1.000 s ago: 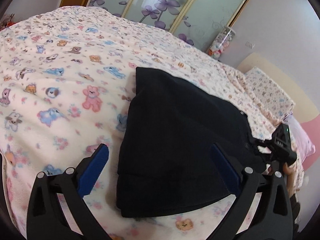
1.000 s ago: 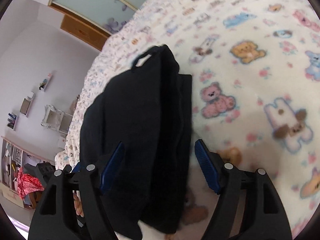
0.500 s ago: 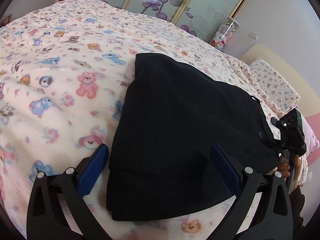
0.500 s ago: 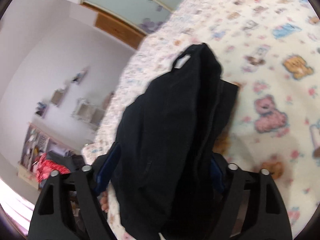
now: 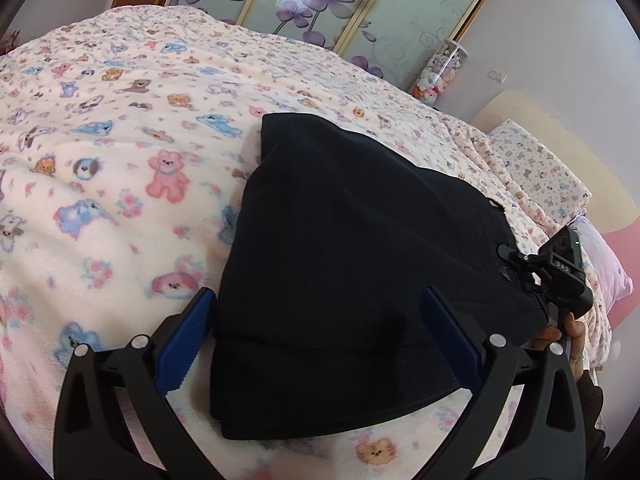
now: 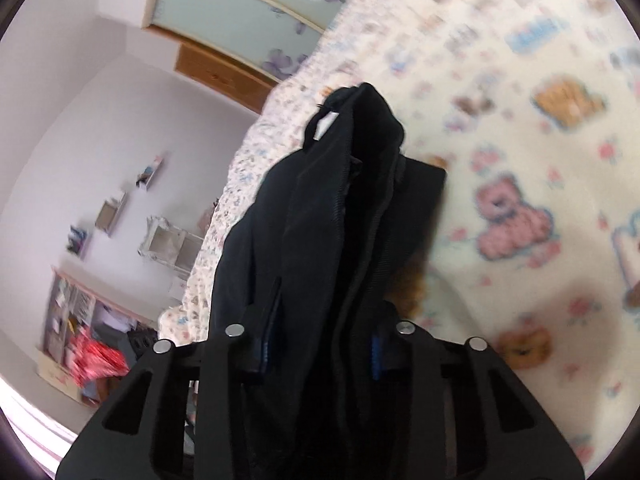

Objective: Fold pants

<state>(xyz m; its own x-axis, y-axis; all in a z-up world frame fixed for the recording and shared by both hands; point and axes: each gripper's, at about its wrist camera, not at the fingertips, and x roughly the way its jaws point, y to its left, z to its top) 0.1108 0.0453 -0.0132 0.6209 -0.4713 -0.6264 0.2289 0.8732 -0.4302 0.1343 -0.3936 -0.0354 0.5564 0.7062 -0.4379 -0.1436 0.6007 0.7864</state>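
Left wrist view: the left gripper is held apart, straddling the near-left corner of the folded black pants, which are spread on the bear-print blanket. At the pants' right end, the right gripper is clamped on bunched fabric, so a further fold is judged underway. Open blanket is left beyond the pants' far-left edge for laying that end over.

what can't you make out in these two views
- Right tool: in the right wrist view the pants cover its fingertips, so the grip depth is hidden.
- Pants' near end: cut off behind that tool.
- Blanket: print blurred in that view.
- Left wrist view: pants hide the right tool's fingers.
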